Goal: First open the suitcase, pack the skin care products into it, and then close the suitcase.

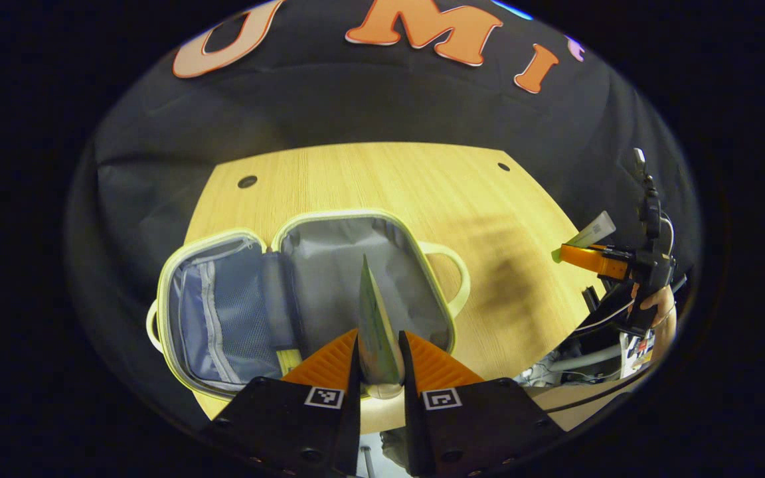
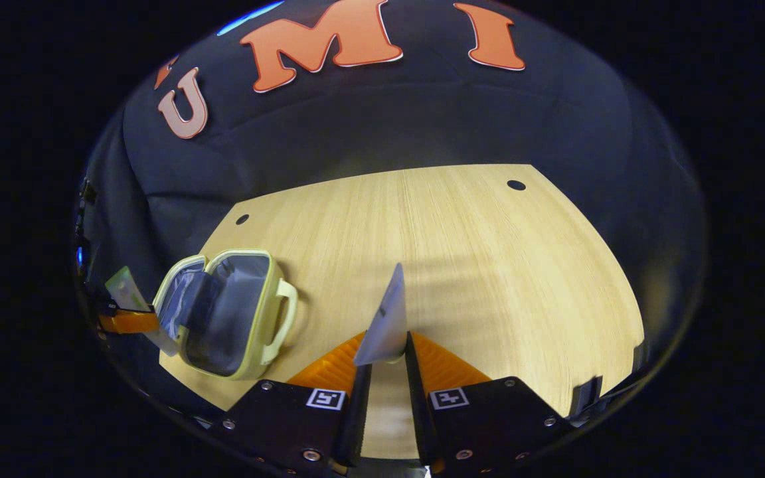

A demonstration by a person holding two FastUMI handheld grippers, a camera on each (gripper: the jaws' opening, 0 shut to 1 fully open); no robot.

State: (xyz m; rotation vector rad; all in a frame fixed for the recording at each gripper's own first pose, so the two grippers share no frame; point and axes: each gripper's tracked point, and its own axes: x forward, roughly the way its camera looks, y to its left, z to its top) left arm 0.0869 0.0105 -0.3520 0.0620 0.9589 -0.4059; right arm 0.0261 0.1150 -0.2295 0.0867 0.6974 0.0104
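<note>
Left gripper view: left gripper [image 1: 380, 358] clamps green tube [image 1: 374, 325] above open suitcase [image 1: 303, 292]; lower it into right half. Right gripper [image 2: 386, 358] pinches pale tube [image 2: 386, 318], probably sachet, over tabletop [image 2: 489, 265].

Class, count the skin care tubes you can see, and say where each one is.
2. One tube is clamped in the left gripper above the open suitcase; the other tube is clamped in the right gripper over the table. More may be hidden.

pale yellow-green suitcase [image 1: 303, 292] with grey lining and blue-grey mesh pocket on left half, light wood-grain table [image 1: 382, 179] with dark round holes, green tube [image 1: 376, 325] near, silver-grey tube [image 2: 386, 322] at right, black cloth wall [image 1: 382, 99] far.
</note>
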